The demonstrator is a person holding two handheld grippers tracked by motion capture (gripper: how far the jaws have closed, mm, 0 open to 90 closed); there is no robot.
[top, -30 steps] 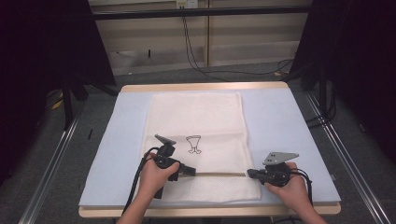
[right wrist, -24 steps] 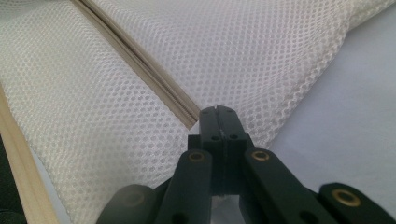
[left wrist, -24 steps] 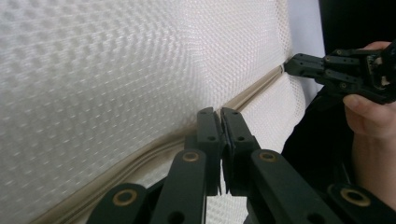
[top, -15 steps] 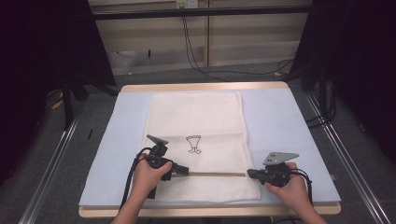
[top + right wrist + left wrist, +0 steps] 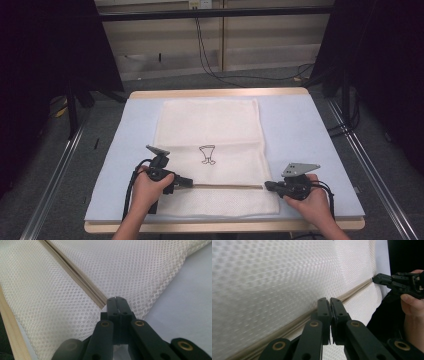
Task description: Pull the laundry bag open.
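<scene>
We hold the mesh bag (image 5: 210, 150), flat on the surface (image 5: 310, 130), by its zipper (image 5: 227, 186), which runs side to side between our left tongs (image 5: 190, 182) and right tongs (image 5: 267, 186), both pinched shut on its ends.

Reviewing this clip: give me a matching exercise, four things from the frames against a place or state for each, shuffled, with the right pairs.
Things:
1. left gripper
2. right gripper
3. mesh bag
4. drawing

Places or states:
A. printed in black mid-bag
B. shut at the zip's right end
C. lies flat on the pale blue mat
D. shut at the zip's left end

Pairs: 1-D, 2-B, 3-C, 4-A
</scene>
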